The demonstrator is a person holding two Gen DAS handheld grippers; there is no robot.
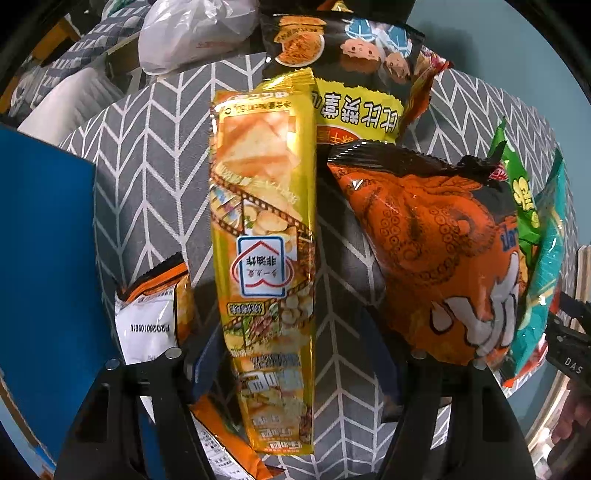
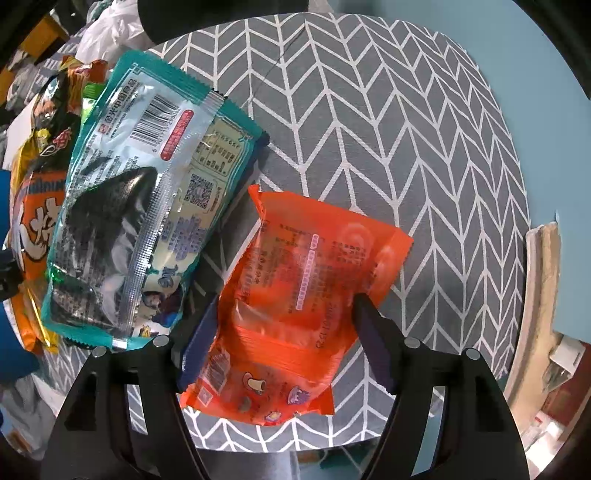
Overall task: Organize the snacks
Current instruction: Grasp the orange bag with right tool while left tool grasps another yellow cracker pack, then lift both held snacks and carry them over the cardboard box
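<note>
A long yellow snack packet [image 1: 262, 206] lies on the grey chevron tablecloth [image 1: 155, 177], running straight up the left wrist view. My left gripper [image 1: 295, 332] straddles its near half. The left finger [image 1: 207, 354] is at the packet's edge, the right finger [image 1: 384, 354] stands clear of it, so the jaws are open. In the right wrist view, an orange snack packet [image 2: 295, 277] sits between the fingers of my right gripper [image 2: 287, 299]. Both pads press on its sides. A teal packet [image 2: 140, 206] lies back side up just to its left.
An orange octopus-print bag [image 1: 436, 258] lies right of the yellow packet, with a black bag [image 1: 351, 48] and a yellow-labelled bag [image 1: 354, 110] behind it. An orange-and-white packet [image 1: 151, 317] sits lower left beside a blue board [image 1: 44, 240]. A white plastic bag [image 1: 192, 33] lies beyond the table.
</note>
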